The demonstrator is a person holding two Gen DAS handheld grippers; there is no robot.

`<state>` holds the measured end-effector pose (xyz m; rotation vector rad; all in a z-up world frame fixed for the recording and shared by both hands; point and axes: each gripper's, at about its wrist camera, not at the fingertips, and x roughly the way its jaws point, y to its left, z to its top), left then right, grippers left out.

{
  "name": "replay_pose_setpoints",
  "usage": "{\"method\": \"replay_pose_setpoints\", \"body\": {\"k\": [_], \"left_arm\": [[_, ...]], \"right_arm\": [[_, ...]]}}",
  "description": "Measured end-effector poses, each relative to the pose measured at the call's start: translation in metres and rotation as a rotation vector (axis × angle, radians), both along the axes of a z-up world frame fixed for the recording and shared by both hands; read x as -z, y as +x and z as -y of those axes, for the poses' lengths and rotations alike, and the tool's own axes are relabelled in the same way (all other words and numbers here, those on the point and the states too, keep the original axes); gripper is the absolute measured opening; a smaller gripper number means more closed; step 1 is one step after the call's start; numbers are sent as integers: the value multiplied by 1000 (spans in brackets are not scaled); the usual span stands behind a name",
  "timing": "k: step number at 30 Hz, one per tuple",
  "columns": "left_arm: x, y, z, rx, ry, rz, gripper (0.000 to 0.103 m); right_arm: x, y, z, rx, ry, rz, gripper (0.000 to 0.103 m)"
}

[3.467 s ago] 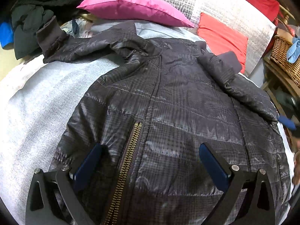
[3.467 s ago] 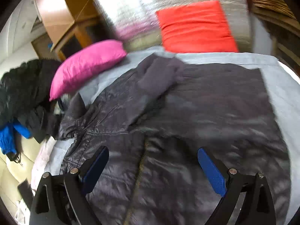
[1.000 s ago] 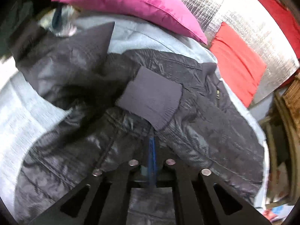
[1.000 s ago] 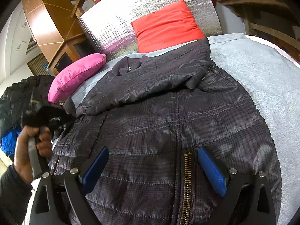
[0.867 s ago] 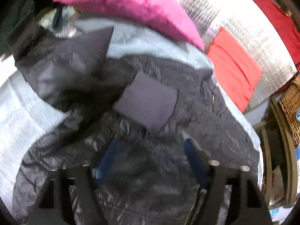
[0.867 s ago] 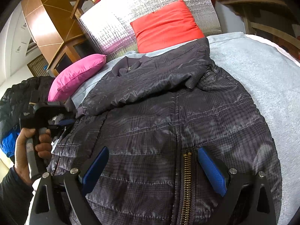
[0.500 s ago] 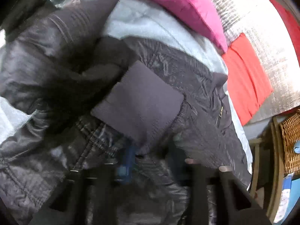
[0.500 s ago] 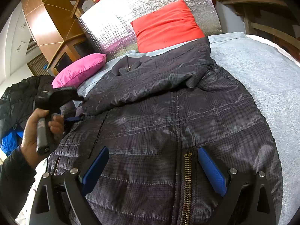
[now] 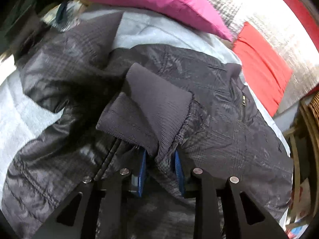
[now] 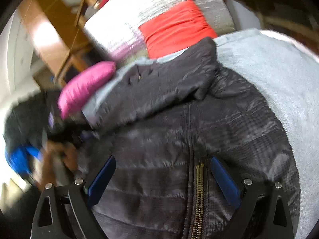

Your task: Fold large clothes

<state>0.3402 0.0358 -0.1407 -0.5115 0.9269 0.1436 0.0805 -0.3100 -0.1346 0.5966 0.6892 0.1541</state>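
A dark quilted jacket (image 10: pixel 199 131) lies front up on the grey bedcover (image 10: pixel 279 75), and its brass zipper (image 10: pixel 198 189) runs down the middle. One sleeve is folded across the chest. In the left wrist view the other sleeve's ribbed cuff (image 9: pixel 151 107) sticks up just beyond my left gripper (image 9: pixel 160 171), which is shut on bunched sleeve fabric below that cuff. My right gripper (image 10: pixel 163 179) hovers open over the lower front, astride the zipper, with nothing between its pads. A person's hand (image 10: pixel 57 155) shows blurred at the left of the right wrist view.
A pink pillow (image 9: pixel 149 2) and a red cushion (image 9: pixel 261 63) lean on a silver padded backrest (image 10: pixel 159 14) at the head of the bed. A wicker basket (image 9: pixel 313 115) stands to the right. Dark clothes (image 10: pixel 20 123) are piled at the left, with a wooden cabinet (image 10: pixel 49 39) behind.
My left gripper opened wide, dropped closer to the cuff and closed on the sleeve just below it. The right wrist view has tilted and blurred, and that gripper is still open.
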Motion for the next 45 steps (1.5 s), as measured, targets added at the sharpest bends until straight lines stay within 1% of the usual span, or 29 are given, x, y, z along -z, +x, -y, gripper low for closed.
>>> {"method": "replay_pose_setpoints", "body": {"k": [2,3,5,7,9,10,12,13,14,15,17,19,21,24,26,27,28,29,30,31,33,35,37,38,40,41,43,45], "left_arm": [[4,4,-1,10,-13,0,30],[5,5,-3,14,-18,0,31],[8,6,-3,28,-14,3,32],[10,8,-4,40,-14,11,34],[13,6,-5,43,-23,18,35],[13,2,-7,46,-25,24,36],[14,1,-4,77,-22,44,42],[14,0,-2,89,-5,56,42],[15,0,0,98,12,72,42],[17,-2,2,106,33,93,42],[18,-5,5,112,57,123,43],[18,-8,5,116,68,140,43],[19,-9,4,117,57,153,43],[22,-9,-1,118,31,172,43],[22,-12,-2,118,26,180,43],[22,-13,-2,121,24,184,47],[22,-13,-2,126,21,188,49],[23,-14,-2,127,23,189,49],[23,-15,-2,126,29,190,49],[23,-13,0,126,33,190,49],[22,-13,0,125,37,191,49],[22,-14,0,124,30,194,49],[23,-13,1,124,33,193,49],[22,-13,1,125,37,193,49],[23,-13,1,128,35,195,50],[23,-13,0,127,34,196,50],[23,-14,0,125,28,199,50],[22,-14,0,125,25,199,50]], "right_arm": [[-9,6,18,14,152,13,98],[-14,16,26,18,207,9,98],[-23,49,40,-2,307,-5,98],[-28,85,49,-16,375,-27,98],[-32,120,56,-40,408,-35,98],[-29,136,58,-53,410,-51,97],[-8,158,71,66,311,-182,96],[11,163,82,115,338,-240,93],[19,163,87,128,386,-243,92],[14,163,88,120,384,-235,93],[-6,163,86,101,353,-205,94],[-27,165,94,107,348,-132,94],[-36,177,103,117,349,-118,94],[-30,207,116,92,431,-123,94],[-15,232,122,56,479,-153,94],[-6,238,131,68,467,-181,94],[5,246,135,106,442,-216,94],[16,252,138,128,440,-241,94],[24,256,139,122,449,-249,94],[24,258,139,118,443,-249,94],[11,257,135,115,427,-236,95],[-5,259,133,89,420,-178,95],[-15,265,135,105,419,-129,95],[-12,273,137,125,395,-142,95],[9,290,136,128,345,-226,95],[17,292,136,129,350,-232,95],[4,289,130,130,315,-193,96],[-17,274,123,109,295,-141,96]]}}
